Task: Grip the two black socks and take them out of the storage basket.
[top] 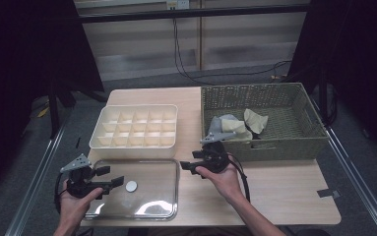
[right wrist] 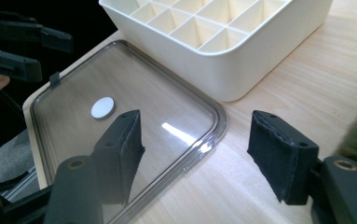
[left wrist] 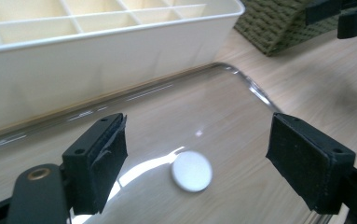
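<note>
The clear lid (top: 137, 189) is lying flat on the table (top: 284, 189) in front of the divided box (top: 136, 127), its long axis running left to right. The left gripper (top: 111, 177) is hovering over its left half, jaws spread around the white disc (left wrist: 191, 171); the right gripper (top: 188, 166), also spread, is waiting just off its right edge.

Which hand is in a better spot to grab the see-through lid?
Probably the left: its hand-held gripper hovers open right over the clear lid, near the white disc. The right hand-held gripper sits at the lid's corner.
</note>
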### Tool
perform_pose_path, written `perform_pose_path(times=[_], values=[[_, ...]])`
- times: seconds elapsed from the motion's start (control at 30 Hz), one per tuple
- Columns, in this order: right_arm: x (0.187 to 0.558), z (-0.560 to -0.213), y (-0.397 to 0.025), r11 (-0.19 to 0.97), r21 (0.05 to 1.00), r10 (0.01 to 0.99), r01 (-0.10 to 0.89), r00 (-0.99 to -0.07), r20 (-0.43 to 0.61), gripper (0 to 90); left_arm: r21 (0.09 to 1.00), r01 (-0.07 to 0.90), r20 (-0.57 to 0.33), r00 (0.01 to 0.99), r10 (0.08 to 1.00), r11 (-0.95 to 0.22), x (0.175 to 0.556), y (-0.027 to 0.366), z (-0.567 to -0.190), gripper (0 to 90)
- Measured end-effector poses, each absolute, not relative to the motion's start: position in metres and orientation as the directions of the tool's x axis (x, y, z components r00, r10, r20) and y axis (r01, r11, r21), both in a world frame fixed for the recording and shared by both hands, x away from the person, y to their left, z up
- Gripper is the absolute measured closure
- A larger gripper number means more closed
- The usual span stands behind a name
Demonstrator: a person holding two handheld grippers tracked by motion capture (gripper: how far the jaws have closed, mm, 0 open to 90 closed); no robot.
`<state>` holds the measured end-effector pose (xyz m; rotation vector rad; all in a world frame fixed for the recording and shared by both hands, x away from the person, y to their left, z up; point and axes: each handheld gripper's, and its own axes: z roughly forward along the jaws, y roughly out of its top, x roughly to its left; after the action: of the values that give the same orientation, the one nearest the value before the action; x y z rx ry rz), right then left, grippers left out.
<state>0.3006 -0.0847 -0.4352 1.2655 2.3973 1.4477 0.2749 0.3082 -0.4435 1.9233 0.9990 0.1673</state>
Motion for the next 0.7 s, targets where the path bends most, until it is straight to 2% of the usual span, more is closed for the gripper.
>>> perform_pose_path(times=[0.33, 0.43, 0.7], values=[[0.295, -0.413, -0.106, 0.207, 0.776, 0.669, 0.595, -0.665, 0.332, 36.2, 0.784, 0.549, -0.238, 0.697, 0.677, -0.29, 0.279, 0.278, -0.432, 20.3], [0.297, -0.404, -0.116, 0.204, 0.78, 0.682, 0.592, -0.657, 0.321, 40.2, 0.782, 0.542, -0.224, 0.706, 0.672, -0.307, 0.281, 0.27, -0.43, 19.3], [0.306, -0.386, -0.147, 0.164, 0.804, 0.724, 0.571, -0.623, 0.296, 40.4, 0.778, 0.541, -0.224, 0.713, 0.664, -0.318, 0.284, 0.253, -0.435, 16.5]])
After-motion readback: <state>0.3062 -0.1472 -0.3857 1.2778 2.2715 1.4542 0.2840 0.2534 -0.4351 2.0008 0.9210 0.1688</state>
